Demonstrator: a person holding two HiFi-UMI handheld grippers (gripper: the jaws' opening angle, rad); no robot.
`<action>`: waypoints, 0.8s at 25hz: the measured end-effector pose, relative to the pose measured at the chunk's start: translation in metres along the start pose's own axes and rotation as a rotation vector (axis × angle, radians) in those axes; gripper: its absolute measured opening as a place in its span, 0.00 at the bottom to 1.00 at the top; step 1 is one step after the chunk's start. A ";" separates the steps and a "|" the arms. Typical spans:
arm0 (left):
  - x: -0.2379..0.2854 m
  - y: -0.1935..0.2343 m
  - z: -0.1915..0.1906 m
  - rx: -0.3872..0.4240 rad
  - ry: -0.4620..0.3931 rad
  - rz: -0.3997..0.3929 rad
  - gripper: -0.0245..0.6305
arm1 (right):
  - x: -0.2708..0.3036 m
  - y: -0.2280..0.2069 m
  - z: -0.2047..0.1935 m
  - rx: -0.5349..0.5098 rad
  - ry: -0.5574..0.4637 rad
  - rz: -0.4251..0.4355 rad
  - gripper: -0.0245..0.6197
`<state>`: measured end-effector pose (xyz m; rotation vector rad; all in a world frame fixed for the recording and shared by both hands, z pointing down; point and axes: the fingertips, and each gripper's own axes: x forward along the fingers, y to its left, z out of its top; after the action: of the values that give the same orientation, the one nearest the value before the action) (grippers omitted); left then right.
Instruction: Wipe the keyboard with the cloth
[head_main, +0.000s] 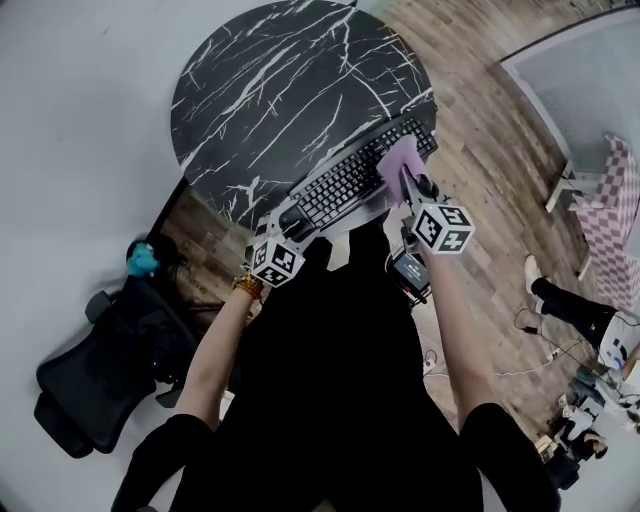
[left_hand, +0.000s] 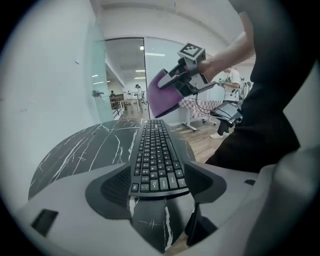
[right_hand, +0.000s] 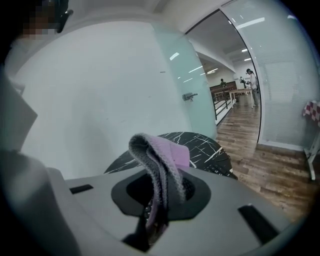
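A black keyboard (head_main: 350, 180) lies along the near edge of the round black marble table (head_main: 270, 90). My left gripper (left_hand: 159, 187) is open at the keyboard's (left_hand: 157, 155) left end, which sits between the two pads; I cannot tell whether they touch it. My right gripper (right_hand: 159, 192) is shut on a folded purple cloth (right_hand: 162, 165) that sticks up out of the jaws. In the head view the cloth (head_main: 400, 165) hangs over the keyboard's right end, with the right gripper (head_main: 408, 185) just behind it. In the left gripper view the cloth (left_hand: 164, 97) is held above the keyboard's far end.
A black office chair (head_main: 110, 370) stands at the lower left, with a teal object (head_main: 142, 260) beside it. A checkered-cloth table (head_main: 615, 200) and a person's legs (head_main: 560, 300) are at the right on the wood floor. A glass wall (right_hand: 185, 85) runs behind the table.
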<state>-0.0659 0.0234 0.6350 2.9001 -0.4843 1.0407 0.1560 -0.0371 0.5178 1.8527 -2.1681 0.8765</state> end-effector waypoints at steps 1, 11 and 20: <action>0.002 0.000 -0.004 -0.001 0.009 0.000 0.52 | 0.004 -0.008 -0.001 -0.027 0.017 -0.011 0.13; 0.017 0.003 -0.025 -0.036 0.064 -0.037 0.55 | 0.046 -0.082 0.017 -0.202 0.100 -0.066 0.13; 0.029 -0.001 -0.043 -0.072 0.157 -0.038 0.55 | 0.077 -0.156 0.033 -0.267 0.167 -0.163 0.13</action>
<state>-0.0709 0.0215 0.6863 2.7268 -0.4469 1.2073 0.2944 -0.1295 0.5783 1.7292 -1.8988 0.6476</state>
